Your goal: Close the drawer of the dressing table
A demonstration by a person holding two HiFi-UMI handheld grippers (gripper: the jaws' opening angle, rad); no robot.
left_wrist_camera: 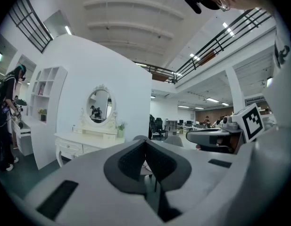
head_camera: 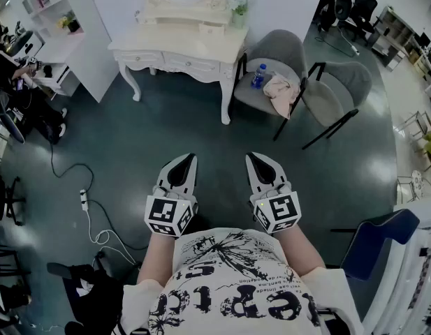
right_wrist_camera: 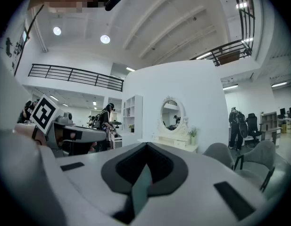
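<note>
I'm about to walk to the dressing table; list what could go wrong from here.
The power strip and its cable lie on the floor left of the way to the dressing table; a foot might catch them.
The grey chair stands close to the table's right end with a bottle on its seat; the right gripper could knock it.
Which drawer is open cannot be told from here, so the wrong one may get pushed.
</note>
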